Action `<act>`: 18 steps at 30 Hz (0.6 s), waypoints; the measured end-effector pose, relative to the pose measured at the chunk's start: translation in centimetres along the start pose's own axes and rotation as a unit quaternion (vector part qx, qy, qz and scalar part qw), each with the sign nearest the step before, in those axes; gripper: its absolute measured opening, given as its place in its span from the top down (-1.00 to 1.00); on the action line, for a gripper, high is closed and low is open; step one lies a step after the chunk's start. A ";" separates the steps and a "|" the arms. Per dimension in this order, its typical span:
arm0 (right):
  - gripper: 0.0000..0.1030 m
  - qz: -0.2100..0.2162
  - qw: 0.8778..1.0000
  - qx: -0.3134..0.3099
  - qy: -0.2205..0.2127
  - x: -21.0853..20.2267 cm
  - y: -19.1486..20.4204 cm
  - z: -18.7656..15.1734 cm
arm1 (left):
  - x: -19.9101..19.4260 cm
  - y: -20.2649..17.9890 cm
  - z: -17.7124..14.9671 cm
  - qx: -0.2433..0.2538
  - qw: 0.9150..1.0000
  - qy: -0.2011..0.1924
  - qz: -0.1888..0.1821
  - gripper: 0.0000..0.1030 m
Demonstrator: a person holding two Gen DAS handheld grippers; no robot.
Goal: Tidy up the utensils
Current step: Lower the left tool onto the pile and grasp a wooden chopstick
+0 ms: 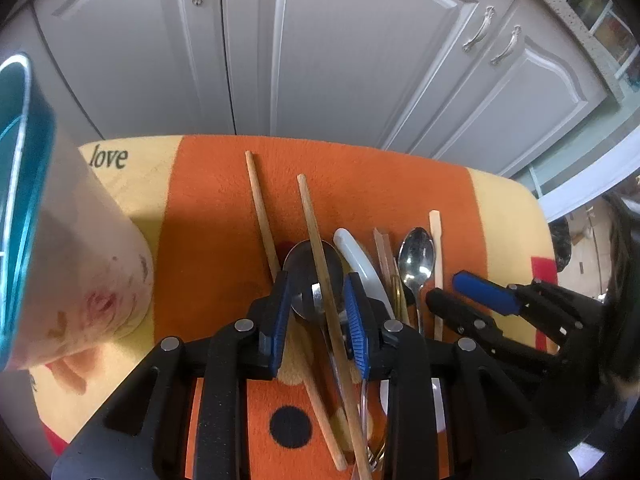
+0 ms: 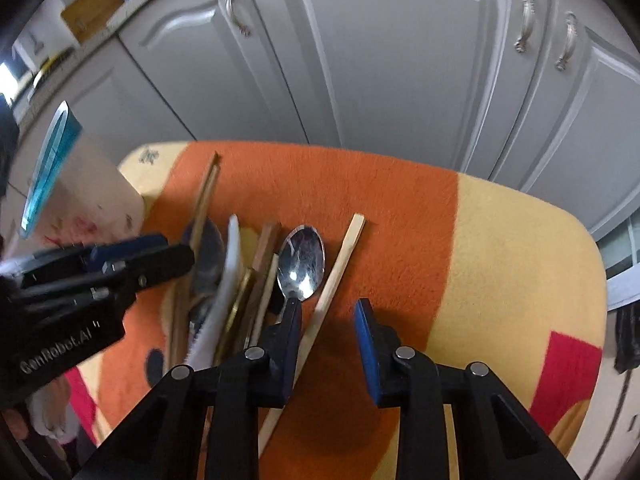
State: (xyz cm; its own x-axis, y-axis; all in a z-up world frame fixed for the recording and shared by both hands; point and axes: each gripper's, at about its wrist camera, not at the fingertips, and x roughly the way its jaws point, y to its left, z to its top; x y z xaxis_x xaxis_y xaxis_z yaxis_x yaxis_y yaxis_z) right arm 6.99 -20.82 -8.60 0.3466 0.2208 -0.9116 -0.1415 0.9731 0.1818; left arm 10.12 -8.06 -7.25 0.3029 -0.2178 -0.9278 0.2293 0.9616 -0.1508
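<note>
left gripper (image 1: 318, 312) open over chopstick (image 1: 320, 256) & big spoon (image 1: 306, 276).

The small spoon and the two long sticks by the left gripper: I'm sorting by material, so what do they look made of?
The small spoon looks like polished metal, probably steel: its bowl mirrors the room with bright glints. The two long sticks look like plain unvarnished wood or bamboo: matte tan with no shine. The blur hides any grain, so I can't say which.
</note>
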 end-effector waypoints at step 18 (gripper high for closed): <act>0.47 -0.004 1.000 0.011 -0.003 -0.5 -4.3 1.3 | 1.2 0.3 1.1 -0.015 1.000 0.020 -0.006 0.83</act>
State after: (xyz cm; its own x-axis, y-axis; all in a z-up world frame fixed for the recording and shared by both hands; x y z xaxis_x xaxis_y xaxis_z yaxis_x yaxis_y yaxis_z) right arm 8.65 -25.07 -8.48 0.3525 0.2132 -0.9112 -0.1182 0.9761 0.1826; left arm 11.57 -8.27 -8.04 0.2624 -0.2224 -0.9390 0.2052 0.9637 -0.1709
